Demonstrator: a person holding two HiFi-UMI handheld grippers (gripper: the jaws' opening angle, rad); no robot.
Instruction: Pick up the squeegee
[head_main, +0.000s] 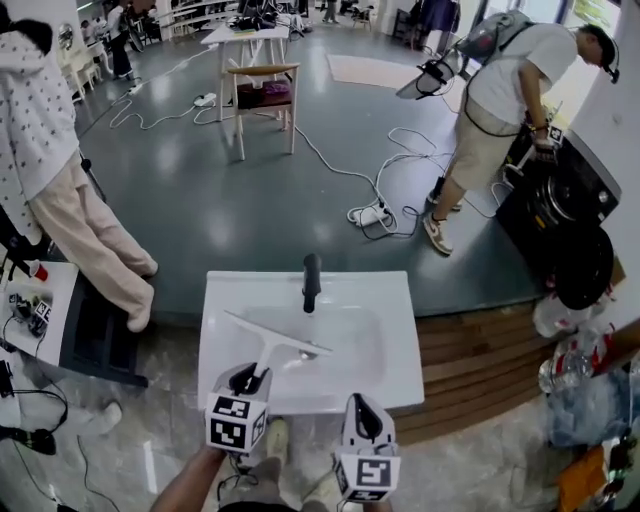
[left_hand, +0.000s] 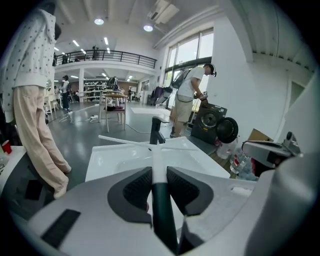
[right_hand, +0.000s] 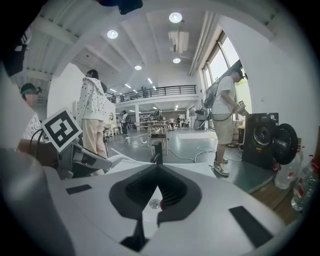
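Note:
The squeegee (head_main: 272, 338) has a long white blade and a dark handle. It hangs above the white sink (head_main: 400, 350), in front of the black faucet (head_main: 312, 280). My left gripper (head_main: 252, 375) is shut on its handle. In the left gripper view the handle runs up between the pads (left_hand: 137, 187), and the white shaft of the squeegee (left_hand: 156, 155) ends in the crosswise blade. My right gripper (head_main: 362, 402) hovers beside it at the sink's front edge. Its jaws meet at the tips with nothing between them in the right gripper view (right_hand: 158, 169), facing the faucet (right_hand: 158, 150).
A person in a spotted top (head_main: 60, 200) stands left of the sink. Another person (head_main: 500, 110) bends over a black washing machine (head_main: 560, 210) at the right. Cables (head_main: 375, 215) trail across the floor beyond. Bottles (head_main: 570, 360) stand on the wooden platform (head_main: 480, 370).

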